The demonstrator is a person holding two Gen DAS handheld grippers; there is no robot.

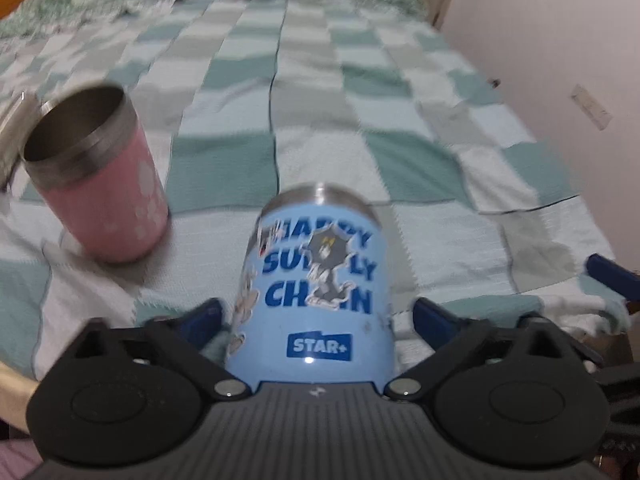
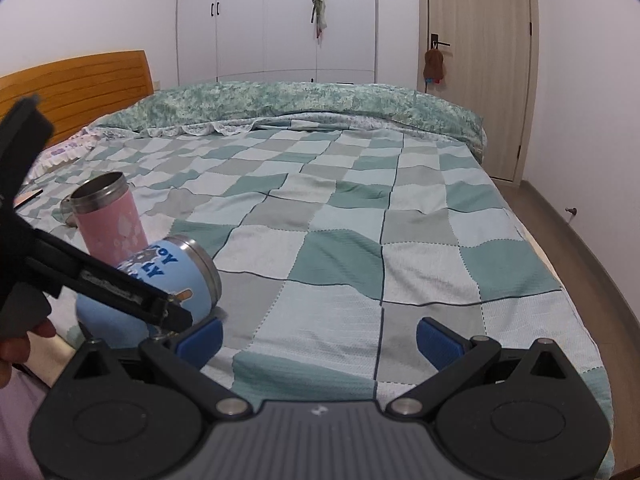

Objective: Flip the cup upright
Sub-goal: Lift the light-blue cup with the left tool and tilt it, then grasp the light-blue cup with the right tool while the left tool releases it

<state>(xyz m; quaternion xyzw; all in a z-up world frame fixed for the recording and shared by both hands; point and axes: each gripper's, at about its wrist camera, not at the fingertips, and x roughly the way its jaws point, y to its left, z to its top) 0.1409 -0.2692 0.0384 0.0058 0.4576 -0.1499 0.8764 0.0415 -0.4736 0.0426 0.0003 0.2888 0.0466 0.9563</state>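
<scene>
A: Cup [image 1: 316, 292], the blue one with "STAR+" printed on it, sits at lower centre of the left wrist view, between the blue pads of the left tongs [image 1: 316, 316]. It is tilted, steel rim pointing away from the camera.

B: Are the tongs clamped on it?

A: The pads sit just beside its two sides, but the frame is blurred and I cannot tell whether they press on it. In the right wrist view the same cup [image 2: 160, 280] lies at lower left, on its side and partly behind the black frame of the left tongs [image 2: 132, 292], steel rim facing right.

B: Does it touch the bed?

A: It is low over the checked blanket [image 2: 340, 248], but contact is hidden.

B: What else is near?

A: A pink cup [image 1: 100, 176] stands upright at middle left of the left wrist view, steel mouth open upward. In the right wrist view that pink cup [image 2: 110, 220] is just behind the blue one.

B: And the right tongs?

A: The right tongs [image 2: 320, 340] are at the bottom centre of their own view, spread wide with only blanket between the pads. Part of a hand [image 2: 16, 348] shows at the lower left edge. A wooden headboard [image 2: 80, 84] is at upper left, a wardrobe [image 2: 276, 20] at top centre, a door [image 2: 480, 60] at upper right.
</scene>
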